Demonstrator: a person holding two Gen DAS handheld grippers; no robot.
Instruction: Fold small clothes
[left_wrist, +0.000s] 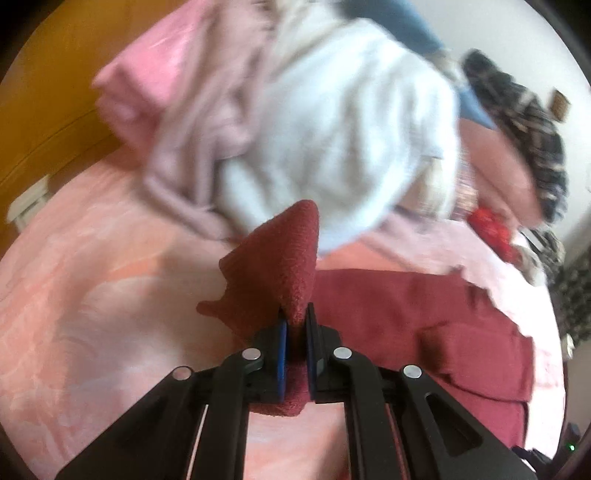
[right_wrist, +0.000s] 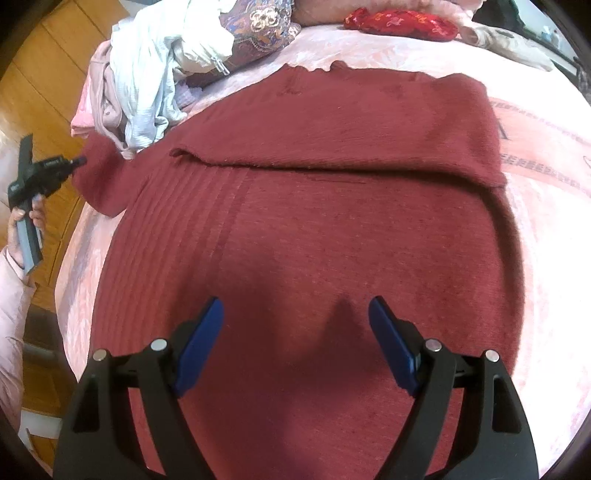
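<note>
Pink bed (right_wrist: 546, 229): maroon sweater (right_wrist: 314, 240) beneath spread right fingers (right_wrist: 207, 332).

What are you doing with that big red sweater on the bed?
A person is folding the red sweater on a pink bedspread. The left gripper is shut on the sweater's sleeve and lifts it up. The right gripper hangs open above the sweater's body, holding nothing. One part is already folded over. A pile of clothes waits nearby.

The right gripper (right_wrist: 295, 343), jaws spread, hovers over, perhaps touching, the maroon sweater (right_wrist: 314, 221).
</note>
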